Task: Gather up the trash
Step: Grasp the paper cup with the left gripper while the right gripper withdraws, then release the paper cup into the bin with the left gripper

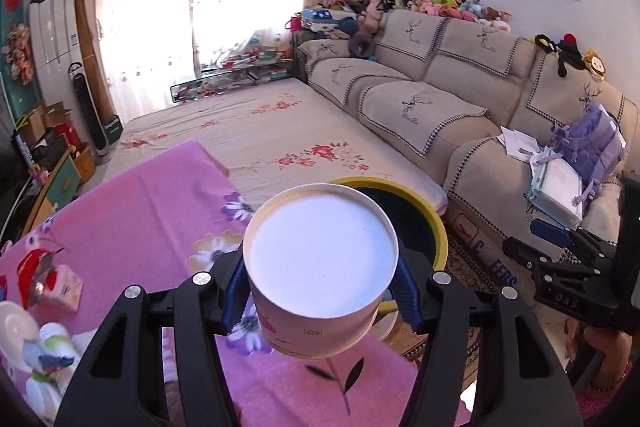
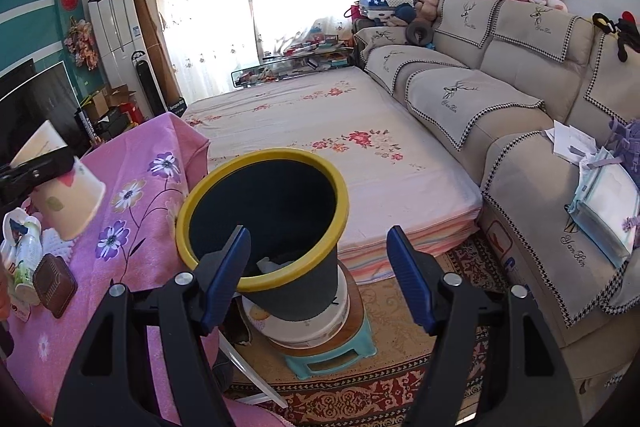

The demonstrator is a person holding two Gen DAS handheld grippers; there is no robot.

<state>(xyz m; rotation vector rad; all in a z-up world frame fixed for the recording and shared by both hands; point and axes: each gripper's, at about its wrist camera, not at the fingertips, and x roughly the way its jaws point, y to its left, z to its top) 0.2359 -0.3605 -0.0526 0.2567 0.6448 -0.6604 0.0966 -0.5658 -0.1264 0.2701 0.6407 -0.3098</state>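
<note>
Both blue fingers (image 1: 236,291) of my left gripper (image 1: 320,291) press the sides of a paper cup (image 1: 320,267), whose white bottom faces the camera. At 1 o'clock behind the cup I see the yellow rim of the trash bin (image 1: 436,223). My right gripper (image 2: 320,267) has its fingers (image 2: 228,267) wide apart and holds nothing. Through its camera the bin (image 2: 264,219) stands at 12 o'clock, dark inside, with some pale trash at the bottom. It stands on a white tub (image 2: 304,323) on a green stool (image 2: 332,355). The cup (image 2: 68,195) appears at 9 o'clock above the pink tablecloth (image 2: 136,187). On the sofa cover (image 2: 452,99) I read an embroidered "Yan Xin". The right gripper (image 1: 560,259) body shows "DAS".
</note>
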